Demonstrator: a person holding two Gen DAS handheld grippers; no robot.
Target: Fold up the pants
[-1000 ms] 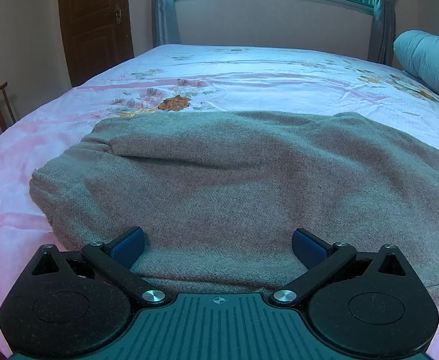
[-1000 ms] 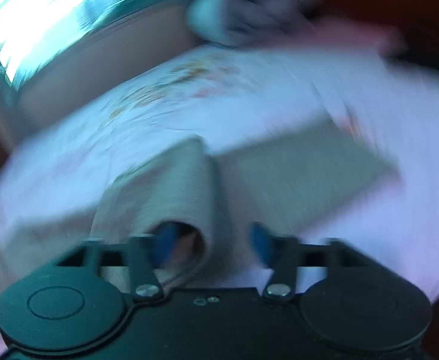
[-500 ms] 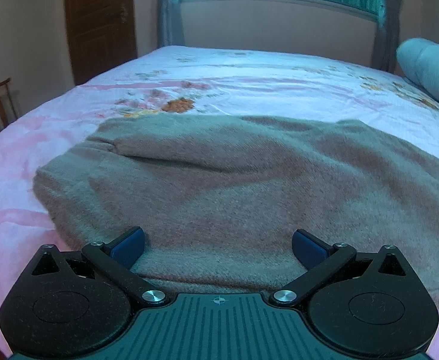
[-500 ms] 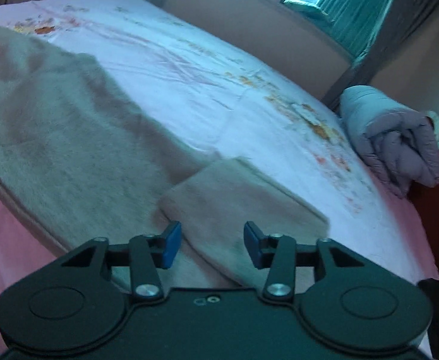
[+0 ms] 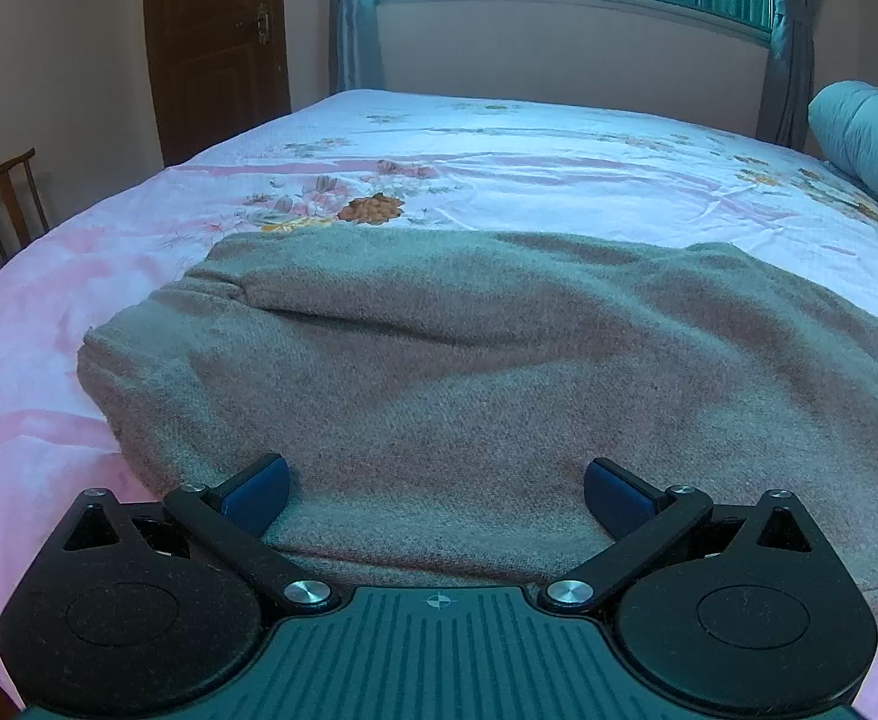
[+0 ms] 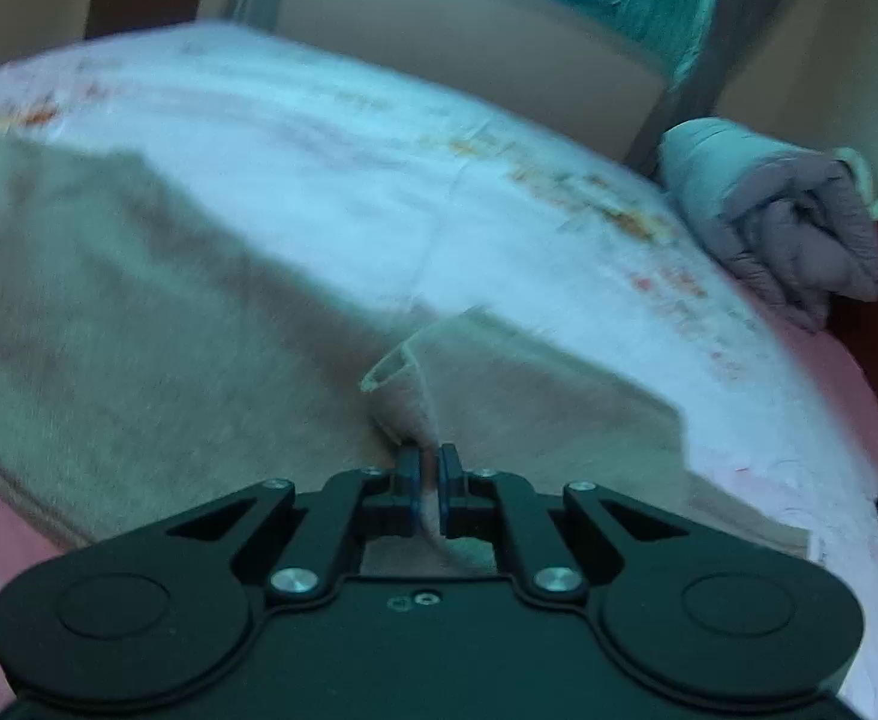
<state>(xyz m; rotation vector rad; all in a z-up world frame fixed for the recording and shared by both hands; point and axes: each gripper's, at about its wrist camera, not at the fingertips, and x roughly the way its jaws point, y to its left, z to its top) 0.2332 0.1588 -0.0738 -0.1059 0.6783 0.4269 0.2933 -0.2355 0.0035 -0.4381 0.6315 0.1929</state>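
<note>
While the pants (image 5: 439,372) lie spread flat across the near side of the bed (image 5: 499,144), the left gripper (image 5: 436,495) sits over their near edge with fingers spread wide, nothing between them. Right gripper (image 6: 430,480) is pressed together on a fold of the pants (image 6: 406,396), cloth pulled up into a small peak at the pads. That view is blurred. A rolled quilt (image 6: 787,222) sits at the far right of the bed.
</note>
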